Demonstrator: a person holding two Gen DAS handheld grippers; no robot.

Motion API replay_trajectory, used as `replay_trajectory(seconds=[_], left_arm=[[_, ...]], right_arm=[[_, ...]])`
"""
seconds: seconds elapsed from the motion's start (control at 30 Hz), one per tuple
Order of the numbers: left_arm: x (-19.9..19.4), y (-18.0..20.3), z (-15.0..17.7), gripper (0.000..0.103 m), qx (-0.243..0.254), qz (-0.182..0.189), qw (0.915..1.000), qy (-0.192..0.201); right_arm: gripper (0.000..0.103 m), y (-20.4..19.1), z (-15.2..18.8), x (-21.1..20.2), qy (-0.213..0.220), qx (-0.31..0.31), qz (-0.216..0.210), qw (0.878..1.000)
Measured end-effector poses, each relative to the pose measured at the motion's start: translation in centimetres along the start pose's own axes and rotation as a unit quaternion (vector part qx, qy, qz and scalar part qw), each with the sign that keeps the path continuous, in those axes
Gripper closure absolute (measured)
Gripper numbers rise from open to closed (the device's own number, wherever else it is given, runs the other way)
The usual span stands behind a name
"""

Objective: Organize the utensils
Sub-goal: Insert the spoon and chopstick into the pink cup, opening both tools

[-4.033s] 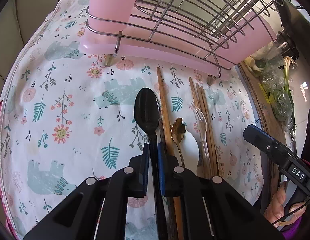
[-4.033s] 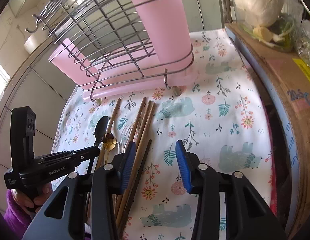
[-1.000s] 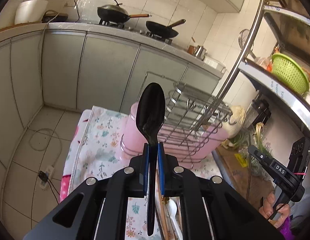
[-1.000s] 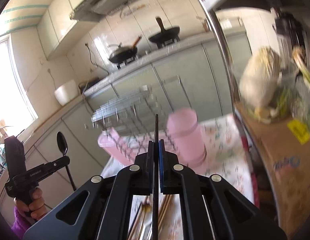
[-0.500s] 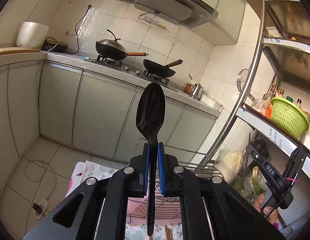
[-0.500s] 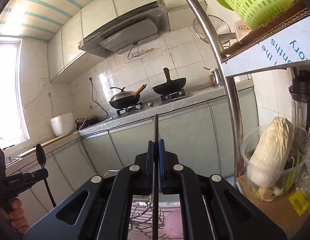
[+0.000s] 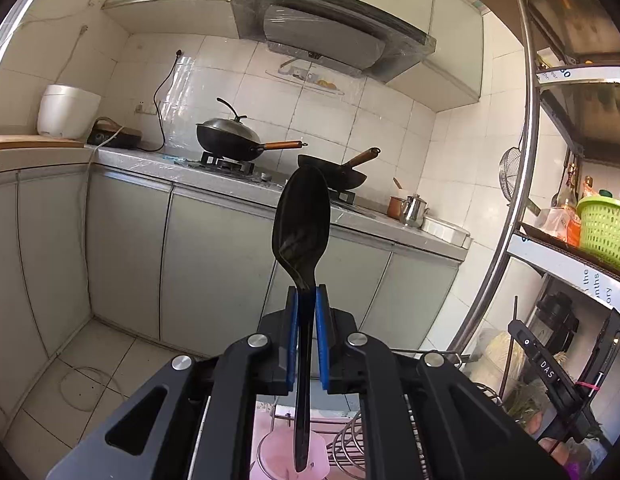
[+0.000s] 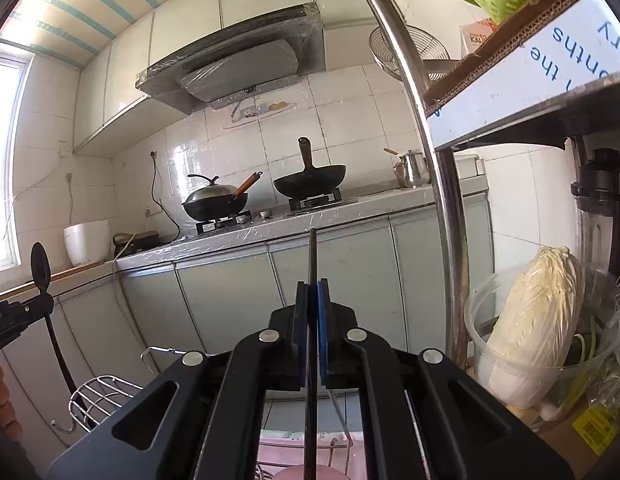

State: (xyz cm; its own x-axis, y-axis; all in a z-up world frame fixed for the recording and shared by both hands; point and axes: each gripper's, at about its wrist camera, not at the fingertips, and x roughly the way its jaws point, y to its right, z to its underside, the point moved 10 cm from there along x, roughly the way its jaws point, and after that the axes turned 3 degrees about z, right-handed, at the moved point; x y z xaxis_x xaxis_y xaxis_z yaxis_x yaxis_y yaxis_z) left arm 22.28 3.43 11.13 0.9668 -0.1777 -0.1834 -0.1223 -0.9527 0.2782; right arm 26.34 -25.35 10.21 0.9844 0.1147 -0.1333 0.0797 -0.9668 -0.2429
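Note:
My left gripper point(image 7: 305, 308) is shut on the handle of a black spoon point(image 7: 301, 220). The spoon stands upright, bowl on top, and its handle end hangs over a pink cup point(image 7: 287, 456). My right gripper point(image 8: 313, 304) is shut on a thin dark chopstick point(image 8: 313, 256), also upright, above the pink cup point(image 8: 310, 474). In the right wrist view the left gripper point(image 8: 45, 304) and its spoon point(image 8: 41, 266) show at the left edge. The right gripper point(image 7: 550, 364) with its chopstick point(image 7: 513, 336) appears low on the right in the left wrist view.
A wire dish rack point(image 8: 105, 392) stands under both grippers beside the cup. A metal shelf pole point(image 8: 438, 160) rises close on the right, with a cabbage in a clear tub point(image 8: 530, 320) behind it. Far ahead is a counter with two woks point(image 7: 229, 140).
Both grippers have risen and tipped upward, each carrying its utensil. The flowered cloth has dropped out of view and only the rack's top and the cup's rim remain at the bottom.

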Motion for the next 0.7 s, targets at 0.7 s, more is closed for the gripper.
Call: replay_trajectory(seconds=[0.7], left_arm=[[2.3,-2.4,10.8,0.100,-0.024,-0.007,0.9896,-0.142]], right_arm=[[0.098,1.4,7.3,-1.1,-0.142,0.025,0.006,0.990]])
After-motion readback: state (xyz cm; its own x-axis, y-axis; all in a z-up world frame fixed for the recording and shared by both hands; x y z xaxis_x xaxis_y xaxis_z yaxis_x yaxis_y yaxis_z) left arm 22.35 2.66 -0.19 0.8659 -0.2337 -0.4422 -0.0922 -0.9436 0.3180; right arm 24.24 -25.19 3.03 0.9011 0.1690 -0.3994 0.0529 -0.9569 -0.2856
